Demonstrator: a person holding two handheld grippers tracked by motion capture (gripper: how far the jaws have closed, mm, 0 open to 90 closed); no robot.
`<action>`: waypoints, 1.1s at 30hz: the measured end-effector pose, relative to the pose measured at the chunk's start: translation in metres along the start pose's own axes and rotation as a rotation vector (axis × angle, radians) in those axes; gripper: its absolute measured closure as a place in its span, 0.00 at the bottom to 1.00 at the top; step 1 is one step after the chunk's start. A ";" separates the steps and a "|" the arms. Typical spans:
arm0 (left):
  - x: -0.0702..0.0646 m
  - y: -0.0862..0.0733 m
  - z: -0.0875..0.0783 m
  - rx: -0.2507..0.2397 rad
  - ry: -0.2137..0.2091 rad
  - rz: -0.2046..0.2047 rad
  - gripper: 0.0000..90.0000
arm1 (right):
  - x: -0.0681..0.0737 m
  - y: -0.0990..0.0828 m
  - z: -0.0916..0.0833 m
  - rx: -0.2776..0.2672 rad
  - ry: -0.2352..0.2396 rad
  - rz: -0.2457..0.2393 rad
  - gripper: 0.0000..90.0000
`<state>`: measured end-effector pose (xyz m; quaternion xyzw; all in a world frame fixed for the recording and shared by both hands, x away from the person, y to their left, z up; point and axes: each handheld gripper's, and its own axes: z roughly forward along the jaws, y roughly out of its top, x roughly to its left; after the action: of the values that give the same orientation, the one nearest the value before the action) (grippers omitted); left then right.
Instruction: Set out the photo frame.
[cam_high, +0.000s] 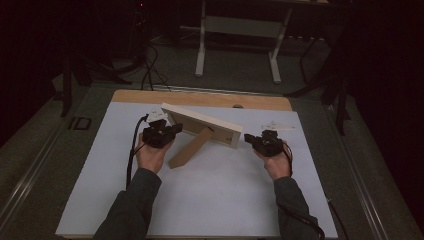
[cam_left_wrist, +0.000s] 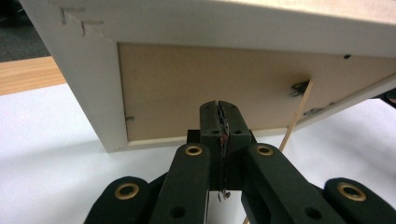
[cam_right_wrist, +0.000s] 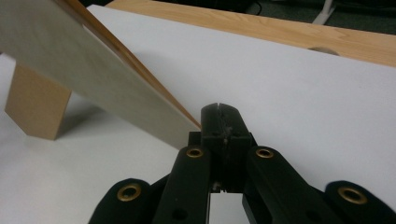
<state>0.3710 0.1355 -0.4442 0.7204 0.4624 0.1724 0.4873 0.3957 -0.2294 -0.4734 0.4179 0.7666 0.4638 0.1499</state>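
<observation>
A white-framed wooden picture frame (cam_high: 202, 125) with a pale fibreboard back stands leaning on the white table sheet (cam_high: 210, 200), its back toward the person, propped on a tan fold-out easel leg (cam_high: 190, 148) that reaches down to the sheet in front of it. The left gripper (cam_high: 167, 131) sits just at the frame's left end and the right gripper (cam_high: 252, 140) just off its right end, each carried in a hand that comes in from the near edge. In the left gripper view the two black jaws are pressed together tip to tip with nothing between them, pointing at the backing board (cam_left_wrist: 210, 84) above the frame's lower rail; in the right gripper view the jaws are likewise closed on nothing, with the frame's right corner (cam_right_wrist: 189, 125) just beside their tip, whether touching cannot be told. The step in hand seems to be settling or steadying the standing frame from both ends. To do that well, the person would likely keep the closed tips as blunt pushers, nudge both ends evenly so the frame does not pivot on its leg, press low near the rail and not high on the board, and avoid catching the thin leg, whose slip would drop the frame flat.
</observation>
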 end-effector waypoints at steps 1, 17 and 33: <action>0.000 0.001 0.000 0.000 0.002 -0.002 1.00 | 0.000 0.001 0.000 0.001 0.003 0.005 1.00; -0.007 0.005 0.012 0.008 0.021 -0.017 1.00 | 0.002 0.016 0.007 -0.024 0.039 0.024 1.00; -0.017 0.010 0.021 0.021 0.021 0.009 1.00 | 0.002 0.021 0.011 -0.020 0.074 0.035 1.00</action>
<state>0.3815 0.1088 -0.4422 0.7255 0.4662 0.1774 0.4742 0.4115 -0.2170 -0.4612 0.4124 0.7596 0.4890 0.1174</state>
